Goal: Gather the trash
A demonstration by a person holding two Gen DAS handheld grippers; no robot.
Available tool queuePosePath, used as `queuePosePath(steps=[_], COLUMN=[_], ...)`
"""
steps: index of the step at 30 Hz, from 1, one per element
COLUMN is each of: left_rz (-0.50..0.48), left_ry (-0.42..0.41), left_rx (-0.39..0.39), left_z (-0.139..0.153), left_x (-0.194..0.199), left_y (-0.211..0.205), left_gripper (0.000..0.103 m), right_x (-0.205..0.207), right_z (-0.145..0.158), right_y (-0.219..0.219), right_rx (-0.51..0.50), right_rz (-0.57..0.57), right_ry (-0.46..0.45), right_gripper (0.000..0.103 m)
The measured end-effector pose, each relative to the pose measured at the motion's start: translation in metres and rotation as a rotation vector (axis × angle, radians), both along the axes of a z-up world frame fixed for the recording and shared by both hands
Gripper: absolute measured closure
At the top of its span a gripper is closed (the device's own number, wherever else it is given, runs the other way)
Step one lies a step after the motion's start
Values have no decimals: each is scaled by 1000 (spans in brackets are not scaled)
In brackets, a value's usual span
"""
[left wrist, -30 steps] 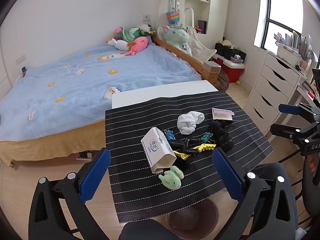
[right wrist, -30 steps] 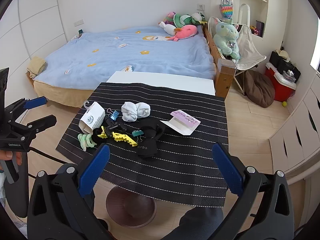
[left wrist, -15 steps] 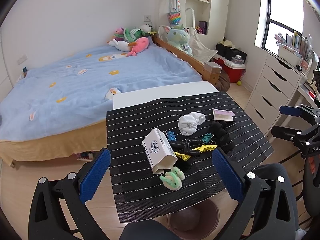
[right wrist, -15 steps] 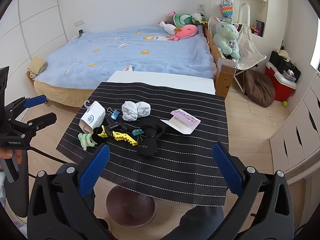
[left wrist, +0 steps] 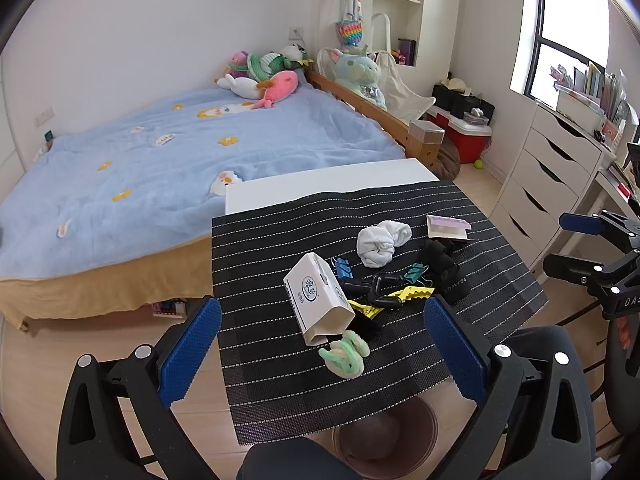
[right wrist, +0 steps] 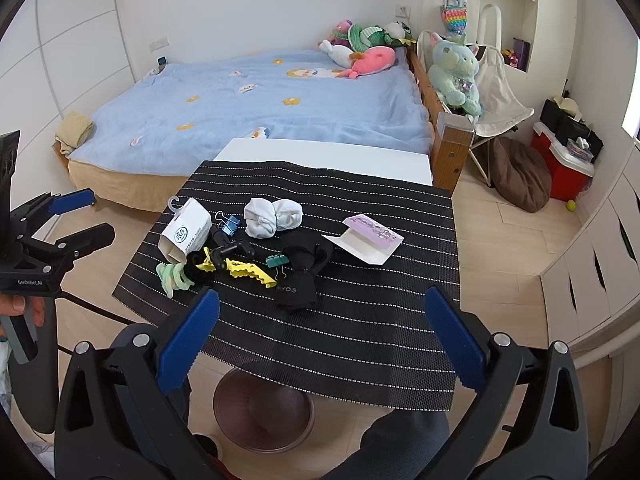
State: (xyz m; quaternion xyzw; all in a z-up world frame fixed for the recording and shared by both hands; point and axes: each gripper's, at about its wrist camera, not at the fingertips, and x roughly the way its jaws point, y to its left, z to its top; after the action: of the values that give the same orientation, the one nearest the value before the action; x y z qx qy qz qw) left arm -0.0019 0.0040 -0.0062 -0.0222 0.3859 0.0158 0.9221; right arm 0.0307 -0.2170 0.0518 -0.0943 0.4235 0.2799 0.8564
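A black striped mat covers a white table. On it lie a white carton, a purple-and-white card package, white socks, a black sock, a yellow clip, binder clips and a green hair tie. A brown bin stands on the floor under the near edge. My left gripper is open and empty above the carton side. My right gripper is open and empty above the mat's near edge.
A bed with a blue cover stands behind the table, with plush toys at its head. White drawers stand to the right, and a red cooler and a brown beanbag sit on the floor.
The left wrist view has shifted very slightly. Both grippers stay open and nothing on the mat has moved.
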Motion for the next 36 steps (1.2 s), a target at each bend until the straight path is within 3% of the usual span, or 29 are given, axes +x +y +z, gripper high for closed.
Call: queuePosePath(steps=[24,36], left_rz=[16,41], left_ry=[44,189], left_rx=[-25,-91], left_z=[-6,-28], left_x=[17,62], left_y=[5,19], left_gripper=[6,6], right_x=[0,2], right_z=[-6,-8], right_y=[-2,-5], right_rx=[-5,-9], right_rz=[0,-7], right_ry=[16,36], right_gripper=[3,3])
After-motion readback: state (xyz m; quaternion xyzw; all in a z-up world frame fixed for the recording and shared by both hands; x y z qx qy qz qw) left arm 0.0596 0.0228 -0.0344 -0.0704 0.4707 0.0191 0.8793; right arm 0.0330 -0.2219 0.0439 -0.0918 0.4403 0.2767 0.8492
